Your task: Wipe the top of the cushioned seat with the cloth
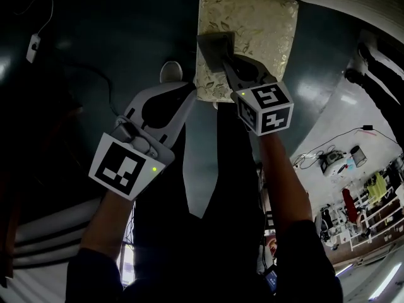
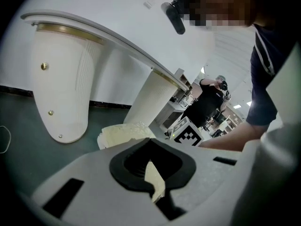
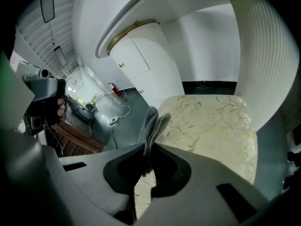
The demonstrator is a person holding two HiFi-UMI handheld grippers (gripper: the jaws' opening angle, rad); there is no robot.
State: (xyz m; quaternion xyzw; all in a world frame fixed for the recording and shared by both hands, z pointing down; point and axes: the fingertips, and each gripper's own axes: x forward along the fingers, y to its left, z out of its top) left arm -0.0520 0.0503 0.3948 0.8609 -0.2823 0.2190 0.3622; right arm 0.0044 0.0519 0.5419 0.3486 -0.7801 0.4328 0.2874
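Note:
The cushioned seat [image 1: 252, 30] is cream with a leaf pattern and lies at the top middle of the head view. My right gripper [image 1: 219, 57] is over its near left part, shut on a folded grey cloth [image 1: 213, 46]. In the right gripper view the cloth [image 3: 153, 121] sticks up from between the jaws of the right gripper [image 3: 149, 146], with the seat [image 3: 211, 121] just beyond. My left gripper [image 1: 182, 92] hovers over the floor to the left of the seat, jaws together with nothing in them. The left gripper view has its tips [image 2: 149, 141] near a corner of the seat [image 2: 120, 132].
Dark green floor [image 1: 113, 36] surrounds the seat. White ribbed pedestals [image 3: 146, 65] under a curved white top stand close behind and beside it. A small white round object [image 1: 170, 71] and a cable [image 1: 95, 74] lie on the floor. A person in black [image 2: 207, 102] stands far off.

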